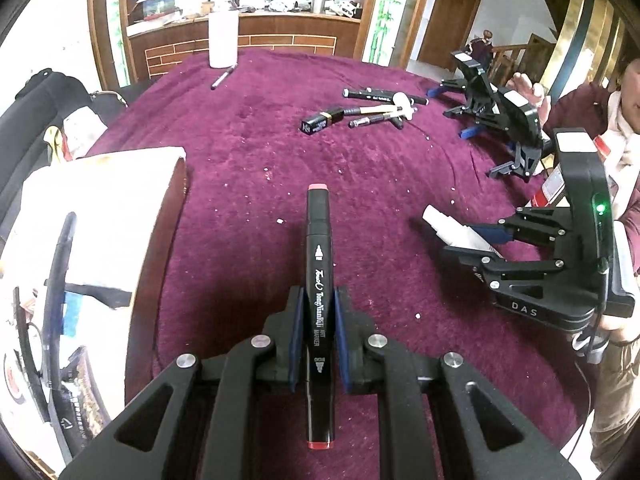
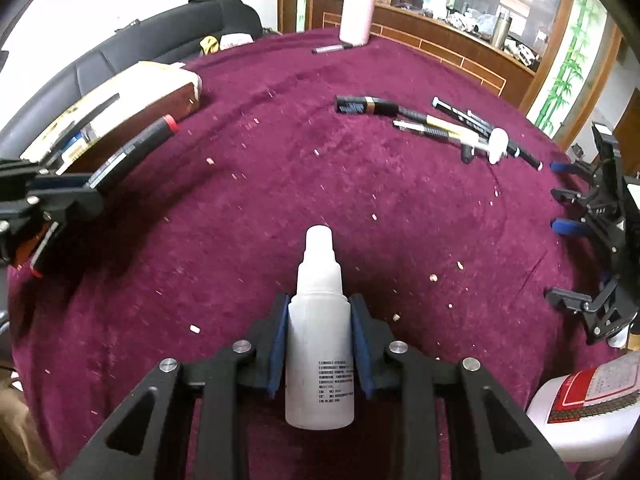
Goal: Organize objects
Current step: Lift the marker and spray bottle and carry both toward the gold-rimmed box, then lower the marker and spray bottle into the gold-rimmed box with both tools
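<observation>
We see the bench (image 2: 400, 208) under its maroon cloth, and take the open box (image 1: 100, 208) at its left edge as our mark. Right of it, our left gripper (image 1: 318, 332) fingers clench a black marker (image 1: 318, 264); further right, our right gripper (image 2: 320, 344) fingers grasp a white bottle (image 2: 320, 340).

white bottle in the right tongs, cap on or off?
On. The white bottle shows its rounded cap in place at the far end, blue pads pressing both its sides.
</observation>
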Demonstrator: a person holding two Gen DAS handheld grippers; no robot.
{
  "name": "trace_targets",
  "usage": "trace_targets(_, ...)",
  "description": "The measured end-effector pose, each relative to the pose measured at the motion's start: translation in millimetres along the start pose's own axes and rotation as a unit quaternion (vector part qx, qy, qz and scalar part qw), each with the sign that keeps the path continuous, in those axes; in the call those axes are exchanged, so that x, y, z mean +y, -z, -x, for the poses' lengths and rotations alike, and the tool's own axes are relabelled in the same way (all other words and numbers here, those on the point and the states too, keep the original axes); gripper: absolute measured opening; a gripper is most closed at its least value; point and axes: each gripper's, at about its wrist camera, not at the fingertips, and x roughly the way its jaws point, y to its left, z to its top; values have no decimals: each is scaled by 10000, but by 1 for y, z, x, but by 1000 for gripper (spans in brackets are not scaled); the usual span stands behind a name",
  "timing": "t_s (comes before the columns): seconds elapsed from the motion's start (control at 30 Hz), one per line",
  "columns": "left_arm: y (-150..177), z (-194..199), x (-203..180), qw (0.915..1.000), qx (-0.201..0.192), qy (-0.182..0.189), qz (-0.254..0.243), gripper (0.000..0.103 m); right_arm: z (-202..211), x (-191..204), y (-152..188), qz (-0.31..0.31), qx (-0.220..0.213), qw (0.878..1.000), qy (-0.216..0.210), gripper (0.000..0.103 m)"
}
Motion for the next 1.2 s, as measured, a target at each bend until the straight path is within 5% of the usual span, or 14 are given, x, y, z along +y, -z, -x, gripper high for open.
trace_targets(0.47, 7, 41, 24, 9991, -404, -124, 103, 14, 34, 43, -28, -39, -571, 9981, -227, 32)
trace_targets(1.2, 43, 107, 133, 9864, -847, -866, 1111, 14, 35, 125, -77, 228, -1030, 9879, -1138, 32)
